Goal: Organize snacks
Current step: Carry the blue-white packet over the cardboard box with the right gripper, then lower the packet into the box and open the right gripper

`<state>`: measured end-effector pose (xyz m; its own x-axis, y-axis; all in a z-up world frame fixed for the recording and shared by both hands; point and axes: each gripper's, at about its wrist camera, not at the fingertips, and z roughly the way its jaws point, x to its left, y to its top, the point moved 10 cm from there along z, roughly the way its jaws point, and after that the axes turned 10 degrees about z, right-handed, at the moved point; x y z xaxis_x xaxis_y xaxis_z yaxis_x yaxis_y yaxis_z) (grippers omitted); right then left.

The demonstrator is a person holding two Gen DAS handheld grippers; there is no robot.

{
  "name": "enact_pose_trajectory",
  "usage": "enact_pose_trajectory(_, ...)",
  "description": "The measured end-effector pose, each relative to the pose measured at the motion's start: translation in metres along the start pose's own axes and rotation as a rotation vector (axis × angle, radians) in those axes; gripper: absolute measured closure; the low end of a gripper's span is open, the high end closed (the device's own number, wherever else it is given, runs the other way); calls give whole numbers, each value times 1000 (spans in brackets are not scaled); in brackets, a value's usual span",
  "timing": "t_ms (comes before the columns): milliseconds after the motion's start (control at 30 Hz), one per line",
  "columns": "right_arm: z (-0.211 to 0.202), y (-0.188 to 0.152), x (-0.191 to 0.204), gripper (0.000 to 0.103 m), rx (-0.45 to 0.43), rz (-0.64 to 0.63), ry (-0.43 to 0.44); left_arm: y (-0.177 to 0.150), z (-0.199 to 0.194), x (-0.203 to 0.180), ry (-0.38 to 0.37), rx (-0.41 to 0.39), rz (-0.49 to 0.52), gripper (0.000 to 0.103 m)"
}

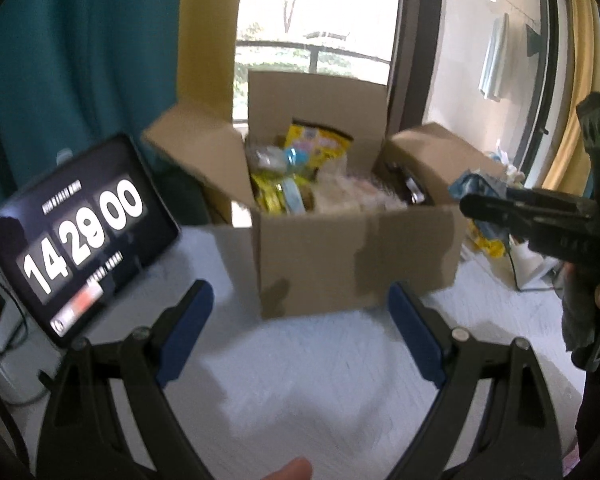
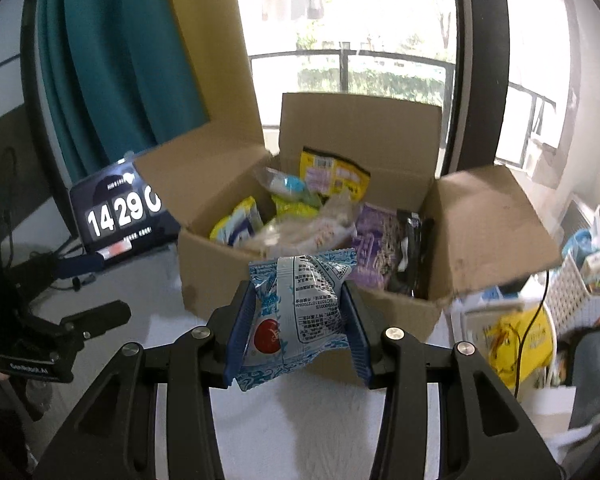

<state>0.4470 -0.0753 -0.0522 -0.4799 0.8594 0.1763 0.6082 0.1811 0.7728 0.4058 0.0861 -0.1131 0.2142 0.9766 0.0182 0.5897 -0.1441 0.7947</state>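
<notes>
An open cardboard box point(image 2: 384, 312) stands on the white table, filled with several snack packets in yellow, purple and clear wrap. In the left wrist view the same cardboard box point(image 1: 360, 256) sits ahead with its flaps up. My right gripper point(image 2: 300, 300) is shut on a light blue snack packet point(image 2: 300, 312) with a red spot, held just before the box's near wall. My left gripper point(image 1: 300, 300) stands open with nothing between its blue pads, short of the box. The right gripper point(image 1: 472, 204) shows at the right edge of the left wrist view.
A tablet point(image 1: 80, 236) showing a clock leans at the left of the table; the tablet point(image 2: 120, 216) also shows beside the box flap. A white basket point(image 2: 580, 280) and a yellow bag point(image 2: 516, 340) sit at the right. Teal curtain and window stand behind.
</notes>
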Motion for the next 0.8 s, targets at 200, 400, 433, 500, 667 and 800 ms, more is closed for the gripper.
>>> enact_pose_trajectory(200, 0, 29, 4, 57, -48, 5, 12, 40, -9, 15, 21, -63, 2, 13)
enact_pose_trajectory(400, 8, 55, 16, 57, -77, -16, 12, 73, 0, 34, 21, -119, -41, 13)
enact_pose_trajectory(433, 10, 59, 18, 57, -81, -20, 10, 80, 3, 38, 18, -131, -53, 13)
enact_pose_trajectory(500, 16, 67, 21, 57, -85, -28, 5, 91, 8, 46, 28, -146, -70, 13)
enact_pose_trajectory(667, 27, 84, 29, 57, -87, -61, -10, 120, 18, 77, 77, -196, -127, 13)
enact_pose_trajectory(800, 43, 98, 35, 57, -89, -85, -18, 124, 22, 96, 108, -211, -134, 13)
